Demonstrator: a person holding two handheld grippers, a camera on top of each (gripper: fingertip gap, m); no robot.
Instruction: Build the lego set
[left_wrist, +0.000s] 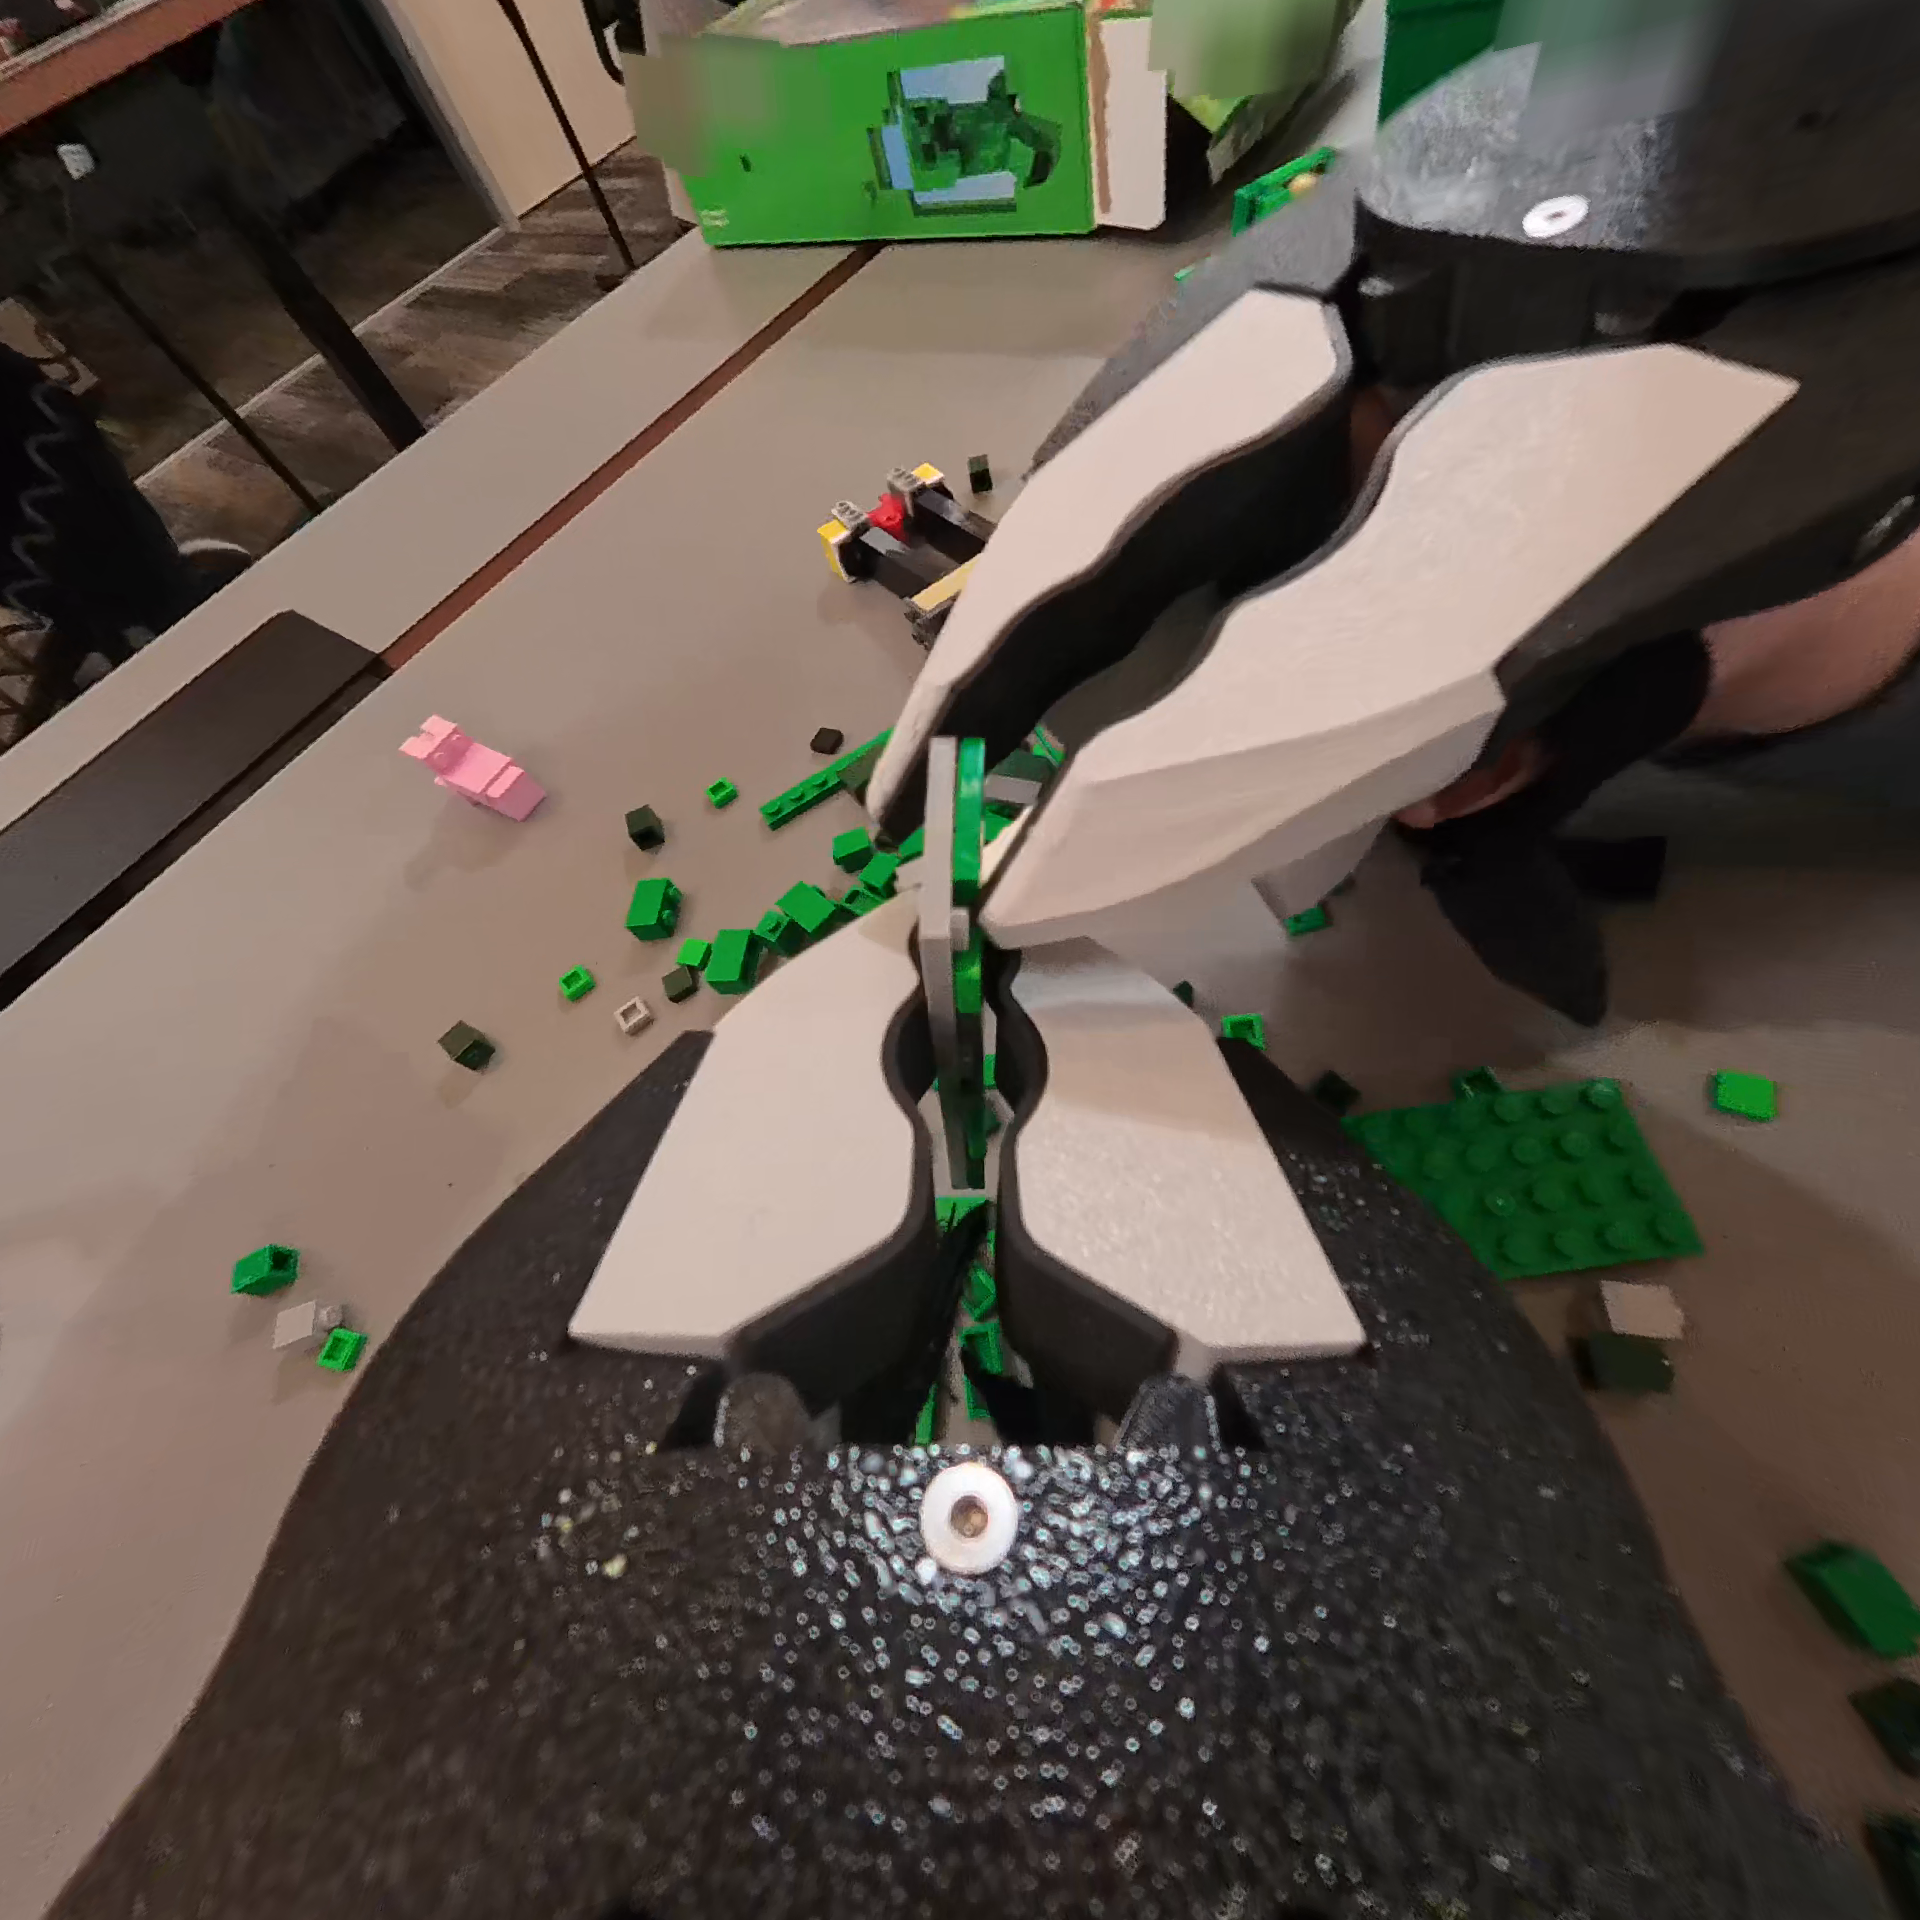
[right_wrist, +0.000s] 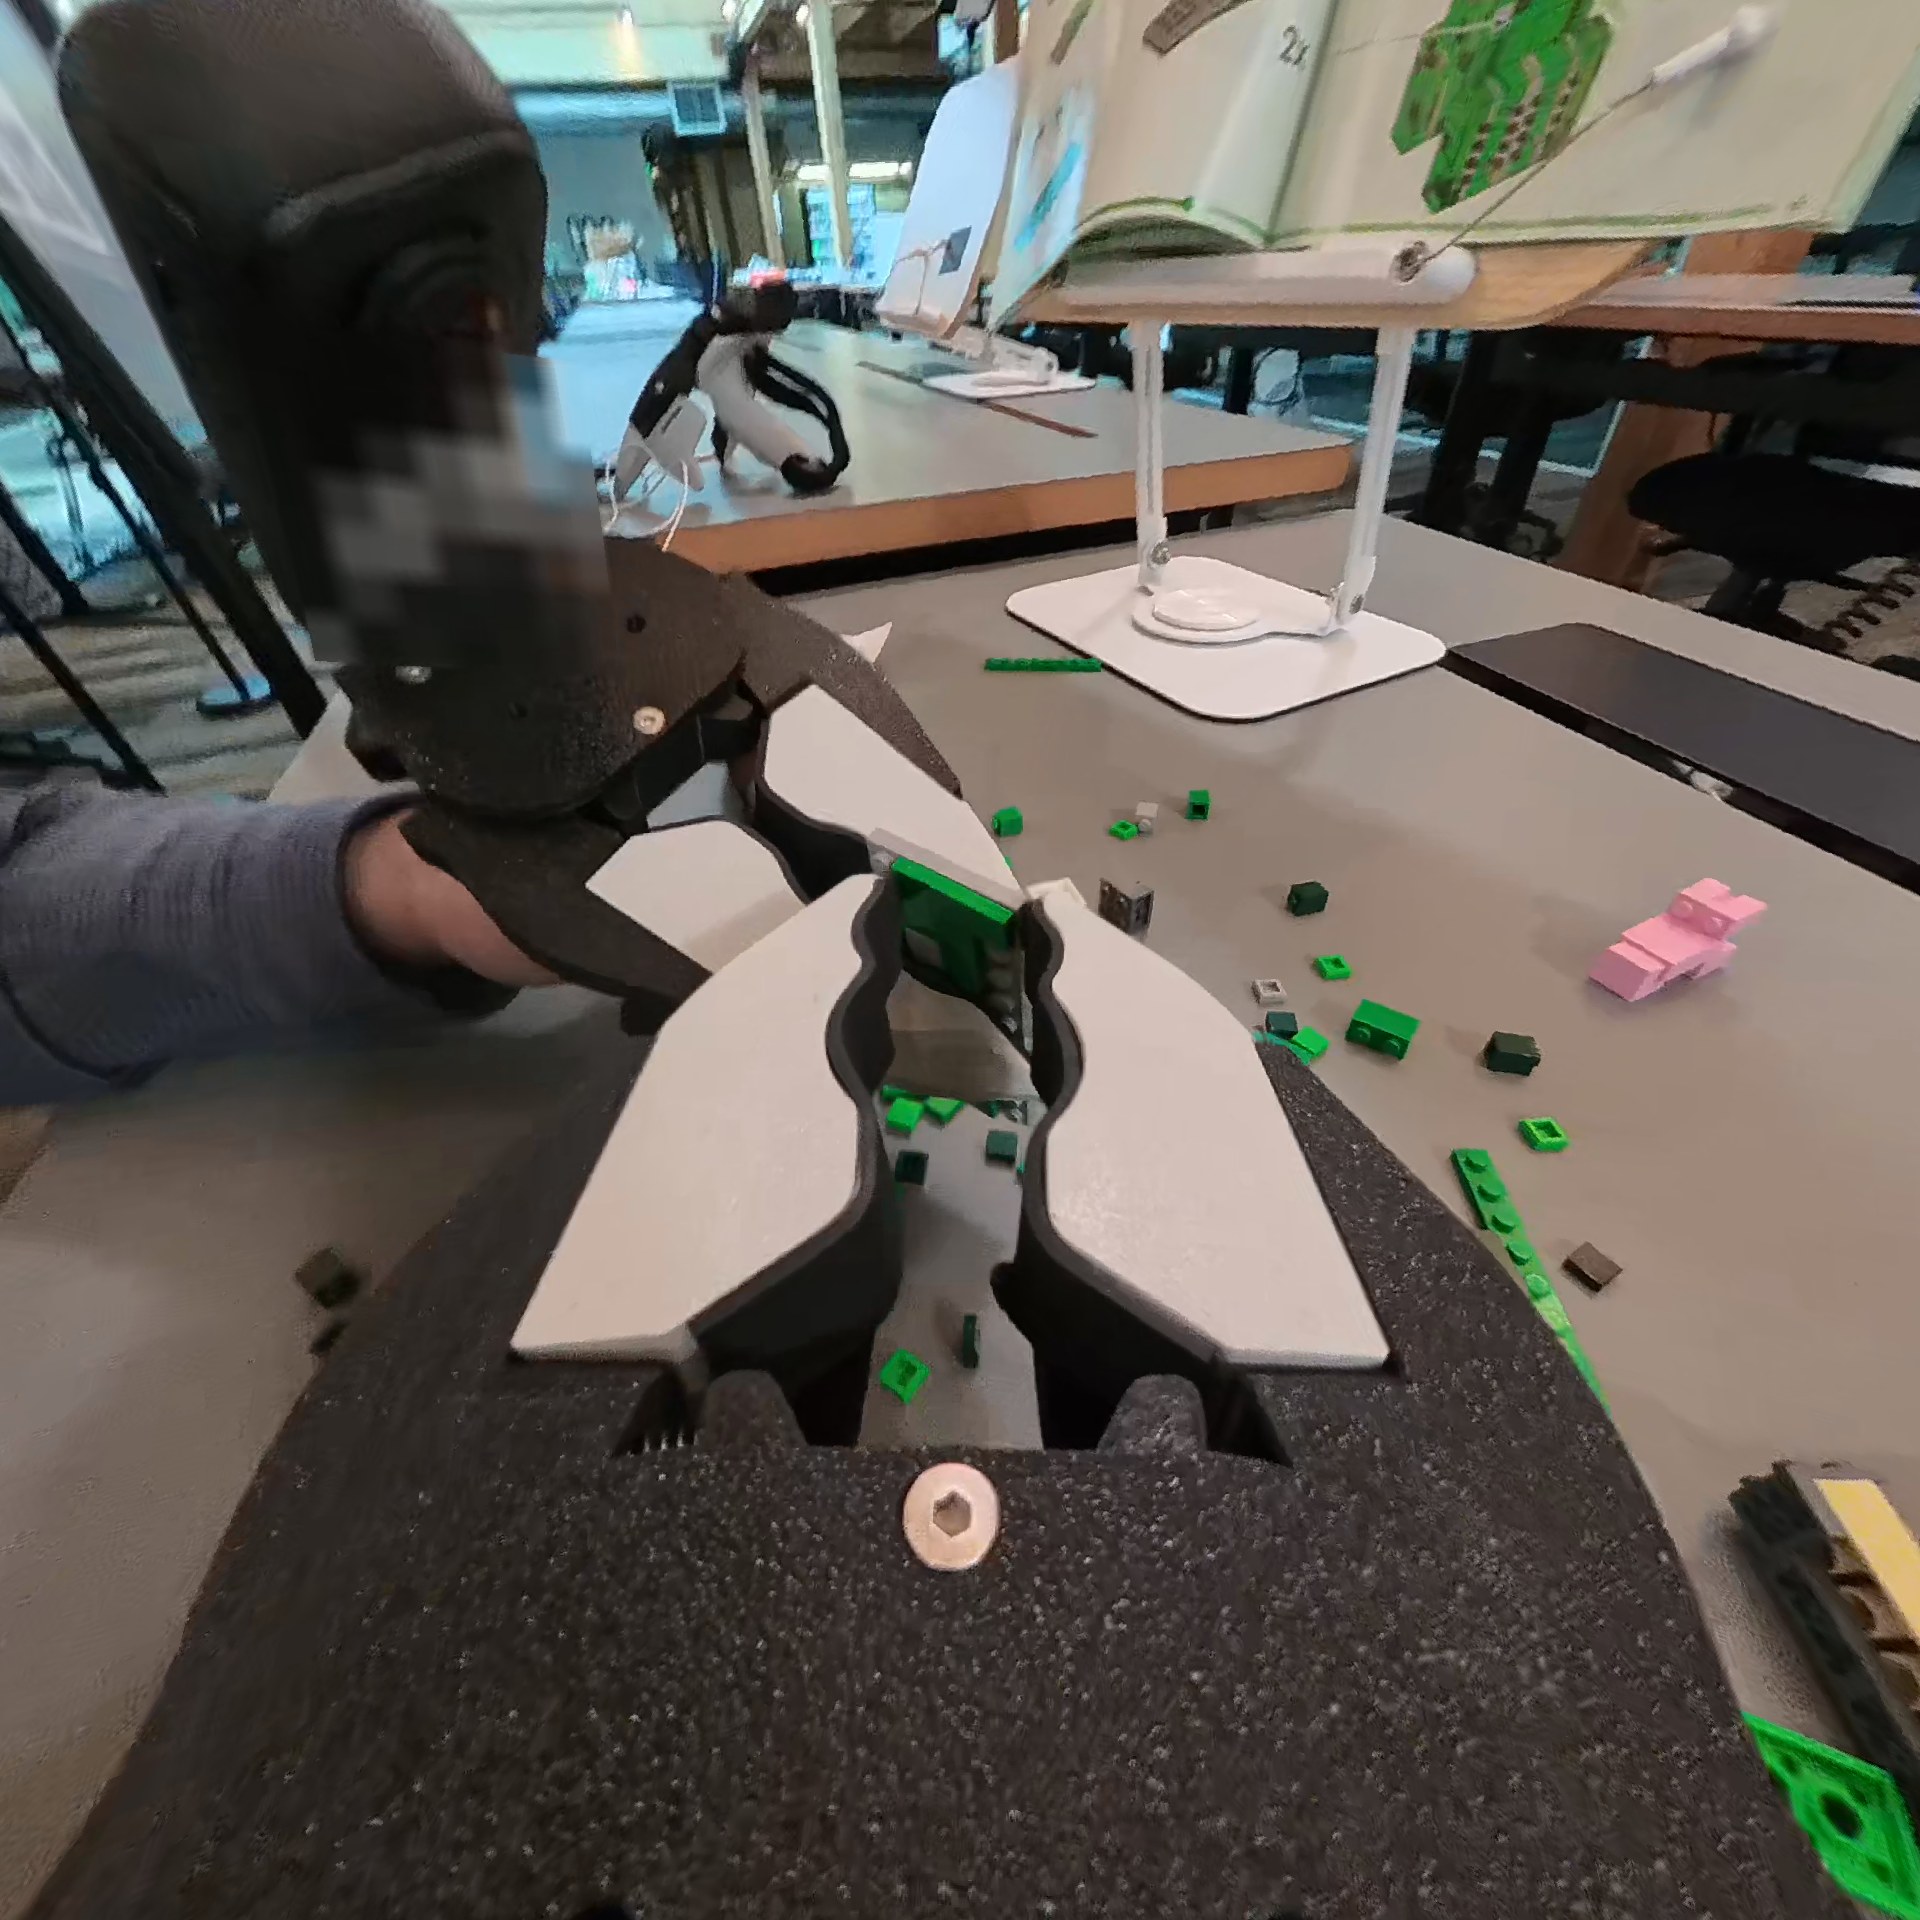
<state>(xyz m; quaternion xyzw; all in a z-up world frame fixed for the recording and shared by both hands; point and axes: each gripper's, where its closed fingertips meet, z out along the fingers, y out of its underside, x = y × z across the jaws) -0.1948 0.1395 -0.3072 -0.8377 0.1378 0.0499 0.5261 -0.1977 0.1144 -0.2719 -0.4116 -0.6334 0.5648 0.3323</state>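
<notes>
**Left wrist view: two hand-held grippers meet on one stack of plates**

Left wrist view shows the left hand-held gripper (left_wrist: 961, 997) pressed together on a thin grey and green plate stack (left_wrist: 954, 862), which stands on its edge between the fingers. The right hand-held gripper (left_wrist: 940, 831) comes in from the upper right and its fingertips pinch the upper part of the same stack. A person's hand (left_wrist: 1621, 727) holds this gripper from behind.

Right wrist view shows the same stack (right_wrist: 951, 904) from the other side: the green face is turned to the camera, the grey plate lies behind it, and the right hand-held gripper (right_wrist: 951, 920) holds it at the fingertips. The left hand-held gripper (right_wrist: 925, 842) reaches in from the left, carried by a hand (right_wrist: 416, 894) in a blue-grey sleeve (right_wrist: 156, 914).

Under the grippers, many small green bricks (left_wrist: 727, 951) lie loose on the grey tabletop (left_wrist: 312, 1039). A large green baseplate (left_wrist: 1527, 1174) lies flat at the right. A pink pig figure (left_wrist: 473, 769) stands well apart at the left, and a black, yellow and red assembly (left_wrist: 894, 530) lies farther back. A green set box (left_wrist: 894, 135) lies on its side at the far edge. An open instruction booklet (right_wrist: 1351, 114) rests on a white stand (right_wrist: 1226, 634)
</notes>
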